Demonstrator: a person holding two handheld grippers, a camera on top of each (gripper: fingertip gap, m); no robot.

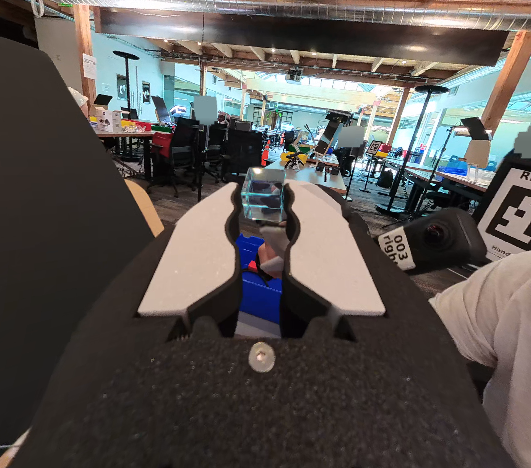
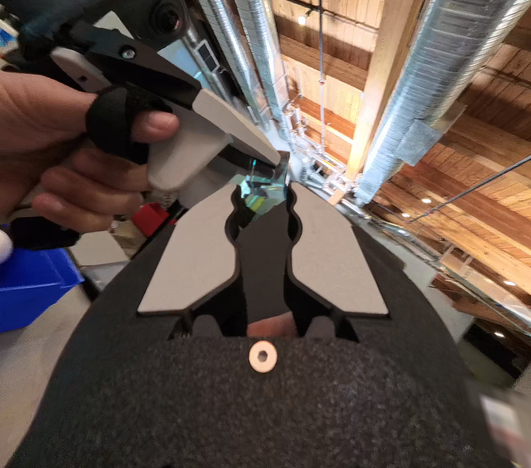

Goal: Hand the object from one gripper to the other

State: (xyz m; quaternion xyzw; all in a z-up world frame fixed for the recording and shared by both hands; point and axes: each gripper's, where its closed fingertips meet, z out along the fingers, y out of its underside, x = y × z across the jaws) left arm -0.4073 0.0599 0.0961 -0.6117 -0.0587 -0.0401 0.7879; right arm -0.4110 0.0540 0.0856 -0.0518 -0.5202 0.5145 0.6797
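the clear glass cube (image 1: 263, 194) sits up in the air, well above the worktop, pinched at the very tips of the left gripper (image 1: 262, 195), whose fingers (image 1: 201, 247) are closed on its two side faces. in the right wrist view the same cube (image 2: 265, 186) lies at the mouth of the right gripper (image 2: 263, 195), with the left gripper (image 2: 247, 155) reaching in from the upper left and the person's hand (image 2: 71, 149) wrapped round its handle. the right fingers (image 2: 324, 250) stand a little apart on either side of the cube's lower part; the view is blurred there, and i cannot tell whether they merely bracket it or already press on it. in the left wrist view only the right gripper's camera housing (image 1: 442, 235) shows at the right edge, next to a white sleeve (image 1: 488, 324); its fingertips are hidden under the cube. a blue bin (image 2: 31, 284) sits below on the worktop. by my reading this is the middle of the handover: the giver holds, the receiver is in place around the free faces. the next move calls for the right fingers to close squarely on the cube's flat sides, clear of the left tips, and only once that hold is firm should the left fingers open and draw back. glass is smooth and hard, so a skewed or shallow pinch could let it twist out and drop.
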